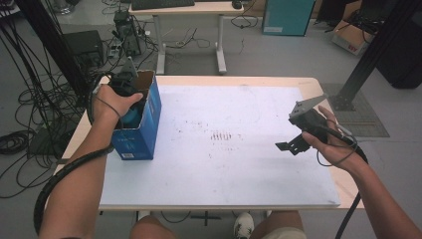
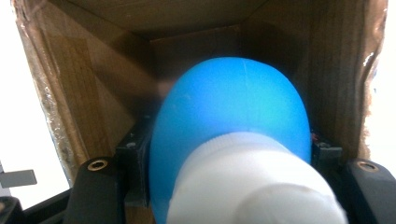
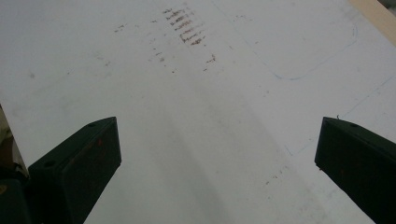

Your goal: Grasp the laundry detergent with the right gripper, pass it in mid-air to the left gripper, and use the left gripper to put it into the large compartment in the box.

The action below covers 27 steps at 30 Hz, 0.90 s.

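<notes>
My left gripper (image 2: 219,186) pinches a smooth blue plastic bottle with a white ribbed cap (image 2: 229,121), both down inside the open blue cardboard box (image 1: 144,119). I judge it light, rigid, slippery; the grip at the shoulder below the cap seems safest. My right gripper (image 3: 217,154) hangs spread over the white table sheet (image 1: 239,164).
</notes>
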Tool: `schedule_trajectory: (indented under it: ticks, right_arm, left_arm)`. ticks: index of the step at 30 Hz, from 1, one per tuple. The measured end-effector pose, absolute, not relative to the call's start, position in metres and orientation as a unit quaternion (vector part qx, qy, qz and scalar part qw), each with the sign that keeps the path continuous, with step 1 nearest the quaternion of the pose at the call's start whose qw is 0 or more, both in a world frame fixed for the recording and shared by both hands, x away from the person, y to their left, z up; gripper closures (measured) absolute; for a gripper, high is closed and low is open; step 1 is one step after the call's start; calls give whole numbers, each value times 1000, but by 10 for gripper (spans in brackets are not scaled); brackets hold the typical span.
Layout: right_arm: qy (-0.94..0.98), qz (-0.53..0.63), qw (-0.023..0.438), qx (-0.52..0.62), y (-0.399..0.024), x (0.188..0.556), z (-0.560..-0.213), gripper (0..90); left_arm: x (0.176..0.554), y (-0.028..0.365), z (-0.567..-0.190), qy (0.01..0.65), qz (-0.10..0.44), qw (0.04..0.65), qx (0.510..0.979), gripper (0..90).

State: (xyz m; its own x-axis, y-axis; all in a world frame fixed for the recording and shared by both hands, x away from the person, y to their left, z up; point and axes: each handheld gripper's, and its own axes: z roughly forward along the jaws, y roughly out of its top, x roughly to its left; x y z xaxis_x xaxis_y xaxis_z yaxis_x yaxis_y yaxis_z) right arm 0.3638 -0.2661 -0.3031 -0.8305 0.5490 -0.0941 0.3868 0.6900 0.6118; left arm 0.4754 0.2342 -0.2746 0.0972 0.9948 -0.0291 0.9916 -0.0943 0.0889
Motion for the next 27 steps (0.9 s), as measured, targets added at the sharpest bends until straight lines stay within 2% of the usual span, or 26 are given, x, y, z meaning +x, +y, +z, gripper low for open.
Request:
schedule_trajectory:
  ticks: [27]
  right_arm:
    - [905,297,136,272,-266,359,-300,3]
  left_arm:
    - [474,234,-275,669,24,46,742,361]
